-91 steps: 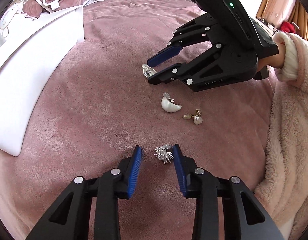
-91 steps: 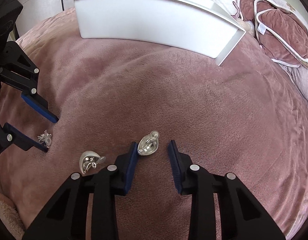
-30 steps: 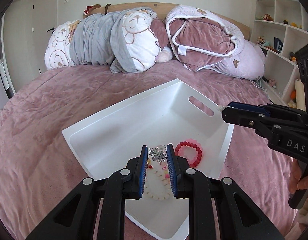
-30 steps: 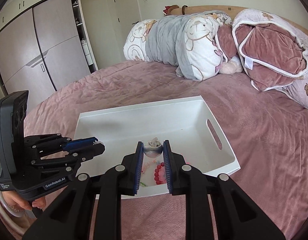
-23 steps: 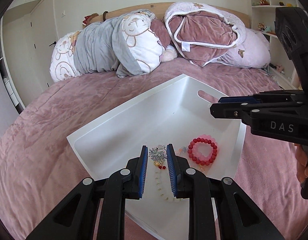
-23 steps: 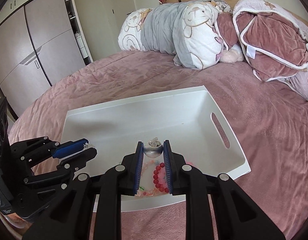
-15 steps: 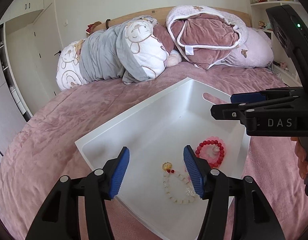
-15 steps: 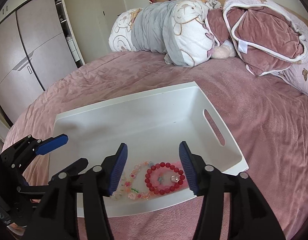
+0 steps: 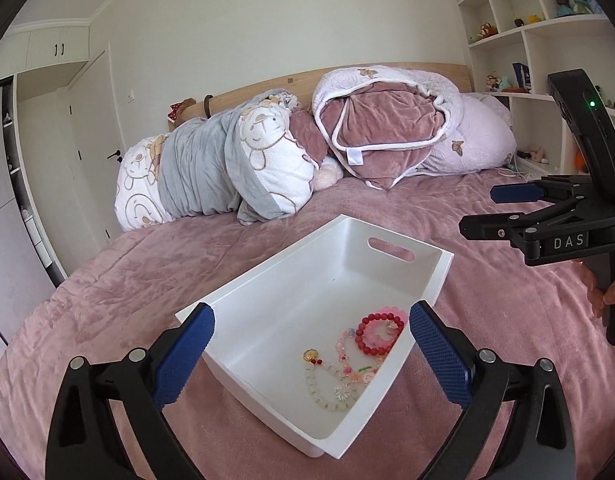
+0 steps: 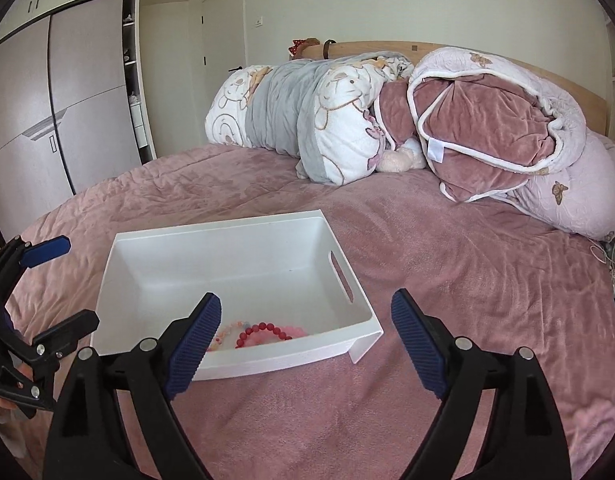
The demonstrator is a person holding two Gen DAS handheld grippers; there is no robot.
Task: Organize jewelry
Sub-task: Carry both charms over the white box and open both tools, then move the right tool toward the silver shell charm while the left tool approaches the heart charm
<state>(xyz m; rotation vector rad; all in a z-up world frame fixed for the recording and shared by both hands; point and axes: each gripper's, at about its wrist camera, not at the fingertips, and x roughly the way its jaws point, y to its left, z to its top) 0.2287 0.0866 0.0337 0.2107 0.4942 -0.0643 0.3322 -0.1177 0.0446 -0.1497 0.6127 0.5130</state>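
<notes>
A white bin (image 9: 267, 276) sits on the pink bed and also shows in the right wrist view (image 10: 235, 236). Inside lie a red bead bracelet (image 9: 381, 332), a pink ring, a pale bead string (image 9: 327, 384) with a silver spiky earring (image 9: 341, 392), and a gold charm (image 9: 308, 356). My left gripper (image 9: 311, 356) is open and empty over the bin's near corner. My right gripper (image 10: 307, 340) is open and empty above the bin's near wall; it also shows at the right of the left wrist view (image 9: 503, 210). The red bracelet (image 10: 263, 332) shows behind the near wall.
Rolled duvets and pillows (image 9: 275, 160) lie at the head of the bed. White shelves (image 9: 547, 40) stand at the right, and a wardrobe (image 10: 59, 120) at the left. The pink bedspread (image 10: 467, 280) stretches around the bin.
Both grippers carried earrings from the bedspread to above the bin, then opened about half a second ago and dropped them in. Both have since pulled back and up, opened wider.
</notes>
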